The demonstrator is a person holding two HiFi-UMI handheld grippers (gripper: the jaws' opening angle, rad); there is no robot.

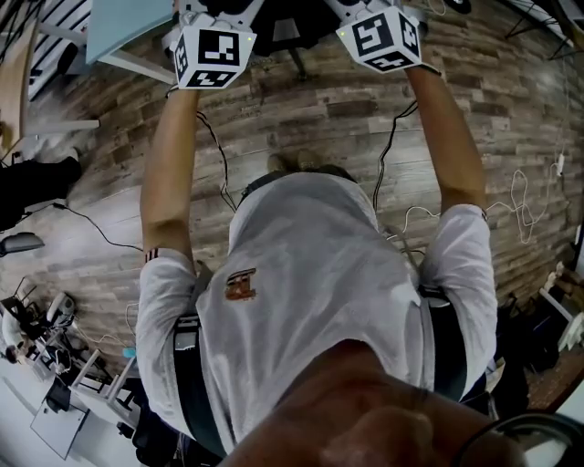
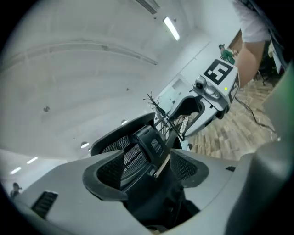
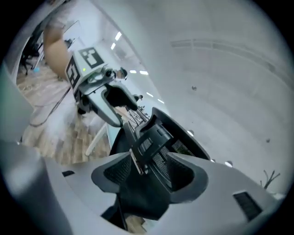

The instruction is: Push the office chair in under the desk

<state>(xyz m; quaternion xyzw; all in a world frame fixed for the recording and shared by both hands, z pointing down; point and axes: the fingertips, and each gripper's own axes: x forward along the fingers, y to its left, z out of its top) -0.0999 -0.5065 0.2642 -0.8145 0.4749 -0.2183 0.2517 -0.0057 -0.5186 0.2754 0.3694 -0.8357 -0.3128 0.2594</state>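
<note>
The black office chair point(image 1: 294, 35) shows only at the head view's top edge, between my two outstretched arms. My left gripper point(image 2: 149, 167) has its jaws on either side of the chair's black mesh back point(image 2: 131, 153) and is shut on it. My right gripper point(image 3: 149, 172) is shut on the same chair back point(image 3: 161, 149) from the other side. Each gripper view also shows the other one: the right gripper point(image 2: 209, 98) and the left gripper point(image 3: 98, 87). A corner of the pale blue desk point(image 1: 123, 27) lies at the upper left, just beyond the left gripper point(image 1: 214, 18). The right gripper point(image 1: 379, 14) is level with it.
Cables point(image 1: 520, 210) trail over the wood-plank floor on both sides of the person. Dark gear point(image 1: 32, 182) lies at the left and small clutter point(image 1: 46, 347) at the lower left. A white desk leg point(image 3: 94, 137) stands close beside the chair.
</note>
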